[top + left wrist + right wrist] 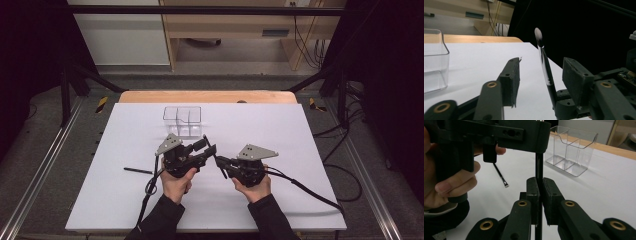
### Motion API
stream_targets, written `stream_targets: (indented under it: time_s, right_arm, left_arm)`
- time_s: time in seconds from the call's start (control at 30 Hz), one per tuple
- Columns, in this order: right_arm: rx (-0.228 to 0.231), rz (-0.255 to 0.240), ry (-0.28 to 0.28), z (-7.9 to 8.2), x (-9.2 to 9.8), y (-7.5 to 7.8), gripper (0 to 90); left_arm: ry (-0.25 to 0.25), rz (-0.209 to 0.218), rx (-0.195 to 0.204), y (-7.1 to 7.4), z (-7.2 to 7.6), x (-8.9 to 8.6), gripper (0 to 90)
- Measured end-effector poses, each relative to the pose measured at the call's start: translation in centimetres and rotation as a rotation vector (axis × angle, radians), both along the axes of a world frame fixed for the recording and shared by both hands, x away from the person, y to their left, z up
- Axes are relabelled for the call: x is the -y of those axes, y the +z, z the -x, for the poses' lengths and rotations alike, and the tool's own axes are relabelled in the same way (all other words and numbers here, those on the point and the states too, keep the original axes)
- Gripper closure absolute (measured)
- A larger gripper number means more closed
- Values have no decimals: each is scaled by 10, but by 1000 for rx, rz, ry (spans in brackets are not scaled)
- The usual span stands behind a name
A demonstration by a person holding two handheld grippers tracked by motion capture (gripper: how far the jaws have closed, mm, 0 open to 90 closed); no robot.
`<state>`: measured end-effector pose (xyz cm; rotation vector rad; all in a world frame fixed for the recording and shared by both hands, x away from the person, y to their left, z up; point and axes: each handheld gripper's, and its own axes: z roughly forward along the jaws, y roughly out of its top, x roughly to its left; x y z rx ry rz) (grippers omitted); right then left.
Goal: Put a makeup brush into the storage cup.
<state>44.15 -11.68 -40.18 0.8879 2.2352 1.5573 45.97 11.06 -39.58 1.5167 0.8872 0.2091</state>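
Observation:
A makeup brush (547,72) with a black handle and a pale bristle tip stands nearly upright. My right gripper (541,181) is shut on its handle (539,167) low down. My left gripper (541,72) is open, and the brush rises between its two jaws without touching either, nearer the right-hand one. In the high view the left gripper (209,145) and the right gripper (220,162) meet tip to tip at the middle of the white table (280,130). A second black brush (138,170) lies flat on the table left of my left hand.
A clear plastic organiser (182,120) with two or more compartments stands on the table just beyond the grippers, and shows as the organiser (571,150) and its wall (434,62). Cables trail from both grippers toward the near edge. The second brush (500,175) lies near my left hand.

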Motion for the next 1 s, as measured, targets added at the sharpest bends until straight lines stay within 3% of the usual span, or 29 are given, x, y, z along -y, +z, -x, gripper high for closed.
stream_targets:
  time_s: [0.33, 0.73, 1.0]
  right_arm:
    - [-4, -4, -2, 0, -1, -1, 844]
    - [-10, -4, -2, 0, -1, -1, 844]
    - [-12, -6, 3, 0, -2, -2, 843]
  left_arm:
    - [14, 24, -42, -3, -1, 3, 617]
    - [30, 45, -33, -4, 3, 7, 773]
    - [13, 75, -26, -4, 7, 10, 830]
